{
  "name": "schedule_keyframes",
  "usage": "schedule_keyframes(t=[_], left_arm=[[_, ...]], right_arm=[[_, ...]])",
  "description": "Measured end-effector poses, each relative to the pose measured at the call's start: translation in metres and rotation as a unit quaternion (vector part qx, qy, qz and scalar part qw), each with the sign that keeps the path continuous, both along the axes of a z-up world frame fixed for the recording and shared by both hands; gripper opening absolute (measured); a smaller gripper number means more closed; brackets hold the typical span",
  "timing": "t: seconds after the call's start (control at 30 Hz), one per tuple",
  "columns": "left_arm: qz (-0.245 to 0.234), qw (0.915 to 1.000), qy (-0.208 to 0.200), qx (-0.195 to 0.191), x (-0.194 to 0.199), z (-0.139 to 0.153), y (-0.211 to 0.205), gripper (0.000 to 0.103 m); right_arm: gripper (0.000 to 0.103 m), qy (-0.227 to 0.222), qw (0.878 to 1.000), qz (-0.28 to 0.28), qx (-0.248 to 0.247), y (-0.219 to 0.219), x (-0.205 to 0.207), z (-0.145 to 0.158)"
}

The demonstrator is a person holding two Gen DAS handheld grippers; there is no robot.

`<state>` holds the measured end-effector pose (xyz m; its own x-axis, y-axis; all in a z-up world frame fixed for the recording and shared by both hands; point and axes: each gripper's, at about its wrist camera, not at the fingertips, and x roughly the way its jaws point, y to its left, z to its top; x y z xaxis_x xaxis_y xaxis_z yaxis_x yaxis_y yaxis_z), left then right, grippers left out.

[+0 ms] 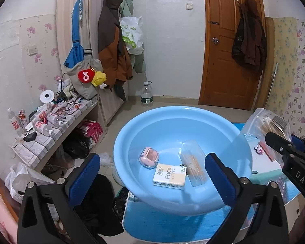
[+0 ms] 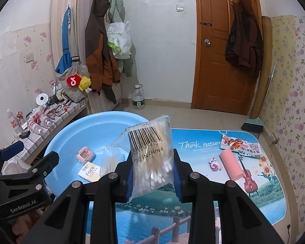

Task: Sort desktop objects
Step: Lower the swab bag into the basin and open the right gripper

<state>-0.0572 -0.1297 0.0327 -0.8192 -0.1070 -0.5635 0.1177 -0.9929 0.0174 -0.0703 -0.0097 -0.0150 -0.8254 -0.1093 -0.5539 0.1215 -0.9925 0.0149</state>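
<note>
My right gripper (image 2: pixel 152 174) clamps a clear plastic bag of white cotton swabs (image 2: pixel 150 156), held upright above the table with the printed landscape top (image 2: pixel 203 207). My left gripper (image 1: pixel 152 174) stands wide open with nothing between its blue pads, over the round light-blue plastic basin (image 1: pixel 193 120). In the basin lie a pink earbud case (image 1: pixel 149 157), a white-and-orange tissue pack (image 1: pixel 169 175) and a clear box of toothpicks (image 1: pixel 194 162).

The premises were a lived-in home room: floral wallpaper (image 2: pixel 294 93), jackets (image 1: pixel 111 40) hung far left beside a wooden door (image 1: pixel 231 46), a cluttered tiled shelf (image 1: pixel 57 126) left.
</note>
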Motion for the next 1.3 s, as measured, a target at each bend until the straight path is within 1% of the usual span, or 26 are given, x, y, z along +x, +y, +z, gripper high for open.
schedule_keyframes(t=[0.2, 0.27, 0.5, 0.6, 0.73, 0.83, 0.93, 1.07, 1.3], left_arm=[[0.004, 0.9999, 0.010, -0.006, 0.011, 0.012, 0.003, 0.103], [0.005, 0.9999, 0.013, -0.003, 0.015, 0.014, 0.003, 0.103], [0.001, 0.9999, 0.011, -0.001, 0.019, 0.013, 0.008, 0.103], [0.001, 1.0000, 0.009, 0.000, 0.020, 0.010, 0.007, 0.103], [0.003, 0.9999, 0.006, -0.012, 0.019, 0.009, 0.008, 0.103], [0.007, 0.9999, 0.012, 0.002, 0.019, 0.010, 0.003, 0.103], [0.008, 0.9999, 0.011, 0.007, 0.017, 0.007, -0.002, 0.103], [0.009, 1.0000, -0.002, 0.003, 0.007, -0.001, -0.008, 0.103], [0.020, 0.9997, -0.010, 0.013, -0.003, -0.013, -0.026, 0.103]], right_arm=[[0.033, 0.013, 1.000, -0.002, -0.005, 0.005, 0.017, 0.014], [0.033, 0.015, 1.000, -0.001, -0.003, 0.007, 0.023, 0.016], [0.033, 0.018, 1.000, -0.007, -0.008, 0.015, 0.030, 0.025], [0.033, 0.017, 1.000, -0.011, -0.009, 0.017, 0.028, 0.026], [0.033, 0.012, 1.000, -0.009, -0.014, 0.020, 0.020, 0.026], [0.033, 0.017, 1.000, 0.002, 0.006, 0.012, 0.011, 0.032], [0.033, 0.022, 1.000, 0.009, 0.010, 0.005, 0.000, 0.036], [0.033, 0.018, 1.000, 0.010, 0.013, -0.005, -0.013, 0.031], [0.033, -0.012, 0.999, 0.023, 0.026, -0.026, -0.032, 0.001]])
